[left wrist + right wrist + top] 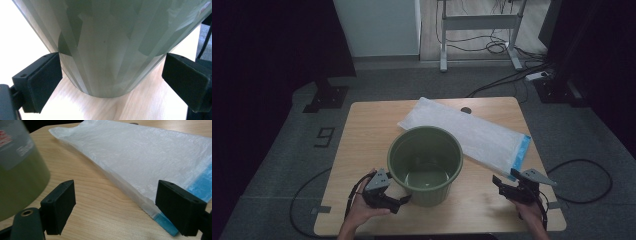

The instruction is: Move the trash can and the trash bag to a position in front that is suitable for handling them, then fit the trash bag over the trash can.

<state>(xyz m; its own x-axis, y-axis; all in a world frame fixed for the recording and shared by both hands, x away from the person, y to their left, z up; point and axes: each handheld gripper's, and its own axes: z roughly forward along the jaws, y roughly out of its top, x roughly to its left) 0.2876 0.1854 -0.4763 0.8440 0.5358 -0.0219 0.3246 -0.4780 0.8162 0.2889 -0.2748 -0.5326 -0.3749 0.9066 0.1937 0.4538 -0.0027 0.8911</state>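
Apparently, work in hand: lining the green bin (426,164) with the white plastic bag (472,134), and it is only just getting under way.
Done: nothing that is showing yet; the bin is standing upright with its inside bare, and the bag is lying flat and folded, not opened out.
Left: picking up the bag, spreading its mouth, and fitting it over the bin's rim, as I judge it.
Bin: sitting near the middle of the wooden table (362,130), toward the person's edge.
Bag: lying just behind and to the right of the bin, its blue-striped end pointing away from the bin toward the table's right edge; whether it is touching the bin's rim I cannot tell.
Left gripper (398,201): sitting low at the bin's left side, jaws spread wide on either side of the bin's foot in the left gripper view, gripping nothing.
Right gripper (501,184): hovering to the right of the bin, jaws wide apart and empty, pointing at the bag's blue corner (200,185).
Count: one bin, one bag, two grippers, one table.
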